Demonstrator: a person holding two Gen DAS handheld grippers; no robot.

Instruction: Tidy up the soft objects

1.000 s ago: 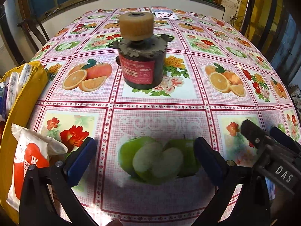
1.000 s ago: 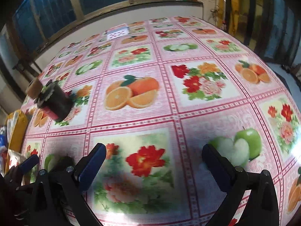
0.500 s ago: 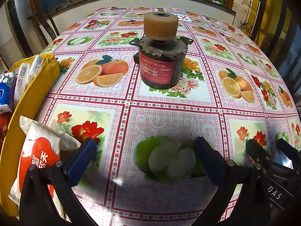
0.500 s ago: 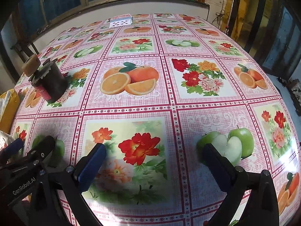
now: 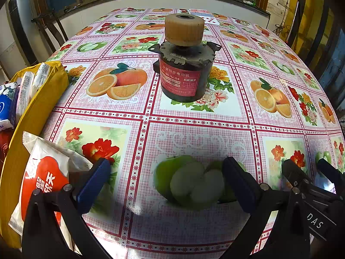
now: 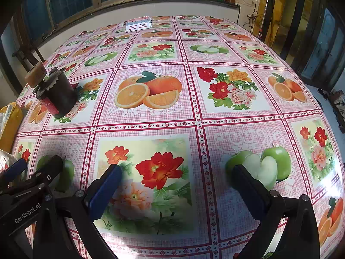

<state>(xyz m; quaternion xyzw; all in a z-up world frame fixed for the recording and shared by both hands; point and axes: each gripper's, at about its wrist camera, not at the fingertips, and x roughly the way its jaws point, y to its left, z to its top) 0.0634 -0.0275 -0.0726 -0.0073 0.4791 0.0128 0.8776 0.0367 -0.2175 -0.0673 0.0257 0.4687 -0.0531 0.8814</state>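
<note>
Soft packets sit at the far left of the left wrist view, upright inside a yellow bag [image 5: 41,105] at the counter's edge: a blue-and-white tissue pack [image 5: 6,108] and two slim white packs [image 5: 32,84] beside it. In front lies a white pouch [image 5: 43,179] with a red panel and large white characters, only partly readable. All of these look light, limp and slick-skinned; a pinch across the flat middle of a pack, or on the pouch's crumpled top edge, should hold without crushing, though film may slide between the pads.

Left hand-held gripper [image 5: 166,183]: jaws spread wide, empty, low over the counter [image 5: 194,129] and its fruit-and-flower oilcloth, just beside the pouch.

Centre, well beyond the jaws: a dark cylindrical motor [image 5: 185,73] topped by a tan roller [image 5: 184,31], rigid and probably heavy, not a soft item. Its red label carries Chinese characters and "50 Hz-04".

Playing cards [image 6: 139,24] lie at the counter's far edge.

Right hand-held gripper [image 6: 176,183]: jaws wide, empty, over a printed flower panel. Its body reads "DAS" from the left view; the left unit's reads "GenRobot.AI" from the right view.
</note>
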